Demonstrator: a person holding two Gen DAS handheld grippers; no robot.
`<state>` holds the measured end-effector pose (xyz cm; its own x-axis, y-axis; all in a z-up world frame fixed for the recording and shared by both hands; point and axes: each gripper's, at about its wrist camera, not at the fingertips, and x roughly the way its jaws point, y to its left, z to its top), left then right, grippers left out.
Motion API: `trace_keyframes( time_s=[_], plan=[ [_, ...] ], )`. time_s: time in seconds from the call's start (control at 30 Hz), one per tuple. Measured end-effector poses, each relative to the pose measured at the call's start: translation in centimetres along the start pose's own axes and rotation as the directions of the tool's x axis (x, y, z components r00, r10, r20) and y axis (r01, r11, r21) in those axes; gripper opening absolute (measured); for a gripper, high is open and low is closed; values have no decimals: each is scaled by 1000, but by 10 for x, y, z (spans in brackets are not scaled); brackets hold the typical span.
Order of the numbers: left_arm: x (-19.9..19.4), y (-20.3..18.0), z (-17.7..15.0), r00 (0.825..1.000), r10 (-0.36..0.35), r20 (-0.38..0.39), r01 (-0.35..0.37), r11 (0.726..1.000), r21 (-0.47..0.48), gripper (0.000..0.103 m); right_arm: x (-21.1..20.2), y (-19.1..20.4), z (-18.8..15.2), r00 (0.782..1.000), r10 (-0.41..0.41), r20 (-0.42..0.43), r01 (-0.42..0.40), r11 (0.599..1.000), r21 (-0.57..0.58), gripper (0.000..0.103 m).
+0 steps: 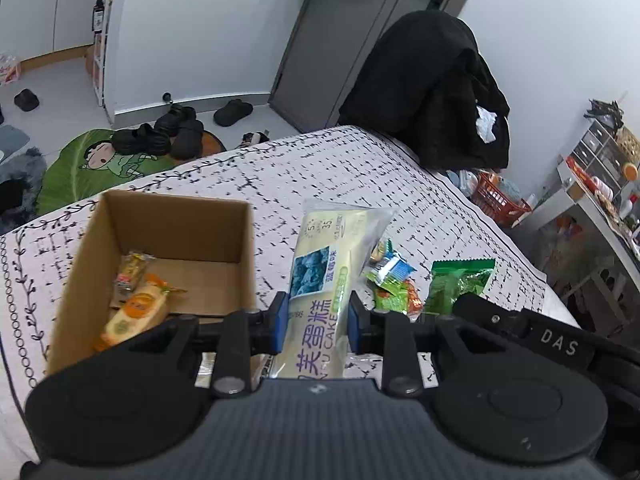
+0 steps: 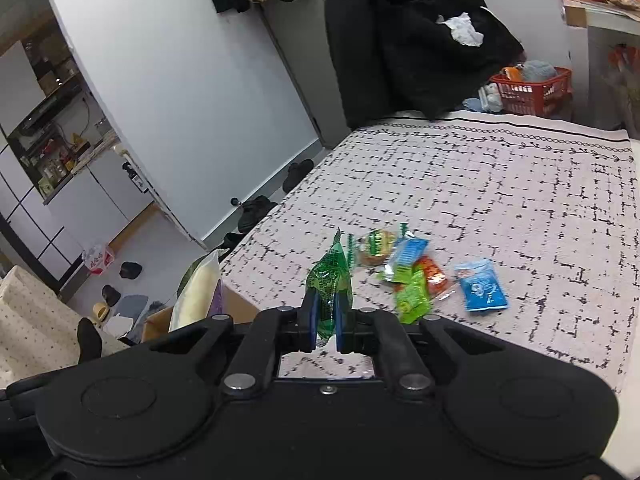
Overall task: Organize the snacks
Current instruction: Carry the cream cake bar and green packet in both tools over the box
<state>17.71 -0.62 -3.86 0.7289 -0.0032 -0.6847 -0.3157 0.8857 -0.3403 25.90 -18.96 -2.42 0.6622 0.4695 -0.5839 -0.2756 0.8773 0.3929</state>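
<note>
Left tool (image 1: pixel 313 322) grips cake packet (image 1: pixel 320 276); right tool (image 2: pixel 324 326) apparently pinches green packet (image 2: pixel 330 280).

A long cream cake packet (image 1: pixel 320 276) with a blue picture is held upright, at 3 o'clock from an open cardboard box (image 1: pixel 160 264) holding two orange snacks (image 1: pixel 138 308). A green packet (image 2: pixel 330 284) is held upright, with small wrapped snacks (image 2: pixel 412 276) scattered at 2 o'clock of it on the bed.

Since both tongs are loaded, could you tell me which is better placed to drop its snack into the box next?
Probably left: the left tongs hold the cake packet right beside the open cardboard box; the right tongs hold a green packet farther away.
</note>
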Motion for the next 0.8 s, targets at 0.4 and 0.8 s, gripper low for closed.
trace_keyframes(
  time_s=[0.4,0.8],
  plan=[
    [-12,40,4,1000,-10,5,11,998,-64,28,1,46,-10,1000,11,-8,-11,999,-52,8],
    [-2,80,5,999,-23,-33,18,990,-143,29,16,85,-19,999,22,-28,-25,995,-100,8]
  ],
)
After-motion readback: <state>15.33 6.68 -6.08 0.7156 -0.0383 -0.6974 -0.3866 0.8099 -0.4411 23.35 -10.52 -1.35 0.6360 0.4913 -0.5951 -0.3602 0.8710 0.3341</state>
